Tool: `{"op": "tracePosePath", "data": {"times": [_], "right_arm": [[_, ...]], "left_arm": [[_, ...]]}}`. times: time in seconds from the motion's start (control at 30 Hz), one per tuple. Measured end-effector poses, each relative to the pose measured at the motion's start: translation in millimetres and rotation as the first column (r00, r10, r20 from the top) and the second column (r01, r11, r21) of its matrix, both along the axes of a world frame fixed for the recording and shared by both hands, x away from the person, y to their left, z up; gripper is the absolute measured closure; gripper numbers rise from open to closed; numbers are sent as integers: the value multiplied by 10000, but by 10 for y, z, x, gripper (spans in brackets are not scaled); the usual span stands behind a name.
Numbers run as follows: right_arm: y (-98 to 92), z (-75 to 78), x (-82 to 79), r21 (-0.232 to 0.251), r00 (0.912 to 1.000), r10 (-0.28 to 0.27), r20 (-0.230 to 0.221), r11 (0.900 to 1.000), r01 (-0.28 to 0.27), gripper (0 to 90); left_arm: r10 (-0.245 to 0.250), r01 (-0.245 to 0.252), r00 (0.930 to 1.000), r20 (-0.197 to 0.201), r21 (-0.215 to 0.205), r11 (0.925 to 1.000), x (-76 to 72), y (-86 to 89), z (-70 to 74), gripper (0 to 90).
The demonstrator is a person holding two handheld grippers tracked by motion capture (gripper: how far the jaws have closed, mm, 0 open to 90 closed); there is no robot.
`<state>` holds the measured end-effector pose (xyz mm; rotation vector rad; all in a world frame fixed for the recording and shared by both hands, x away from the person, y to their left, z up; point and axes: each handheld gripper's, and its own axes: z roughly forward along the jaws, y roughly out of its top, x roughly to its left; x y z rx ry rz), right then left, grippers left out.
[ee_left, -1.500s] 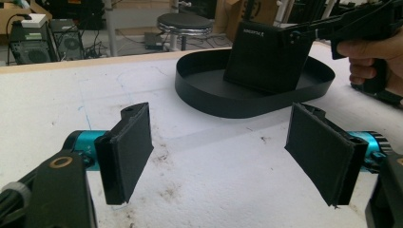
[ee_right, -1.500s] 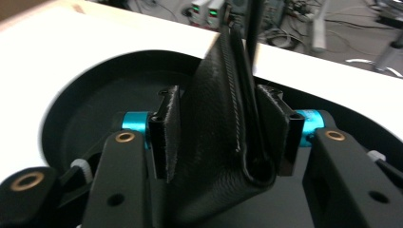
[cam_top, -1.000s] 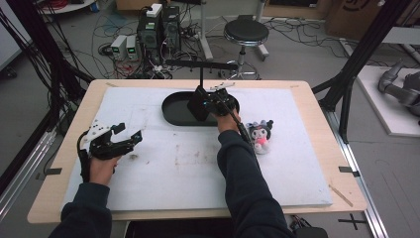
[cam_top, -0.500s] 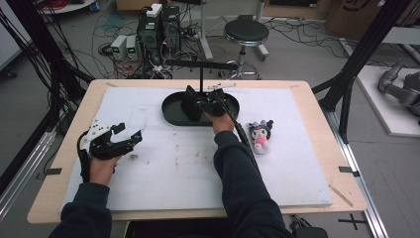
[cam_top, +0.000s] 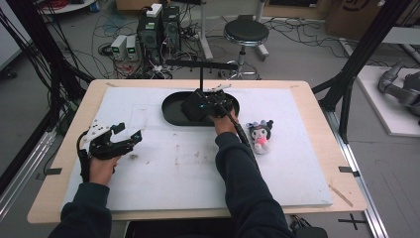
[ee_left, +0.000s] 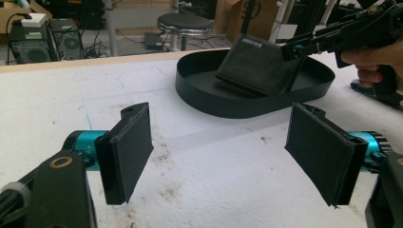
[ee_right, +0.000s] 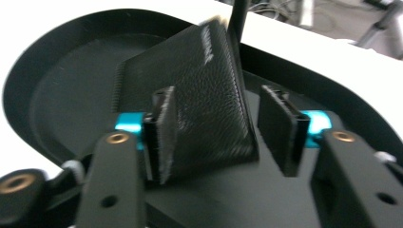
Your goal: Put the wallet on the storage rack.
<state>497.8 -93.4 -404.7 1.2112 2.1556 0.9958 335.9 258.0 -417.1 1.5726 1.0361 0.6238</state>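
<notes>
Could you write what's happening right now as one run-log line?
right gripper: jaws just opening, black wallet between them, tilted in black tray | left gripper: open, over mat

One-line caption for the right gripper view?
Right gripper, jaws just opened, straddles a black wallet leaning in the black tray.

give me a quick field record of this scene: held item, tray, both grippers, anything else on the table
item: black leather wallet, tilted, its lower edge in the tray
tray: black oval tray at the far middle of the white mat
right gripper: right gripper over the tray, jaws have just been opening, wallet between them, a gap on one side
left gripper: left gripper near the mat's left edge, jaws wide apart, nothing between them
other: small plush toy lying right of the tray
</notes>
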Motion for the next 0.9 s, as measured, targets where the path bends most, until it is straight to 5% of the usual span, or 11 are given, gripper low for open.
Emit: {"op": "tracePosePath", "data": {"times": [0.17, 0.5, 0.77, 0.9], "right_arm": [[-40, 87, -58, -406, 9993, 48, 379, 9992, -33, 399], [-547, 438, -345, 213, 9939, 435, 1012, 9987, -459, 300], [-1144, 406, -730, -75, 9912, 840, 1026, 9965, -837, 264], [-1425, 342, -951, 238, 9913, 719, 1099, 9969, -749, 264]], "left_arm": [[-28, 28, 10000, -3, 24, 10000, -5, 4, 3, 233], [10, -10, 9999, 154, -53, 10000, -14, 9, 10, 227], [-71, 67, 9997, 245, 139, 9999, -5, -19, 7, 191], [-54, 51, 9998, 196, 153, 9999, 1, -20, 4, 192]]}}
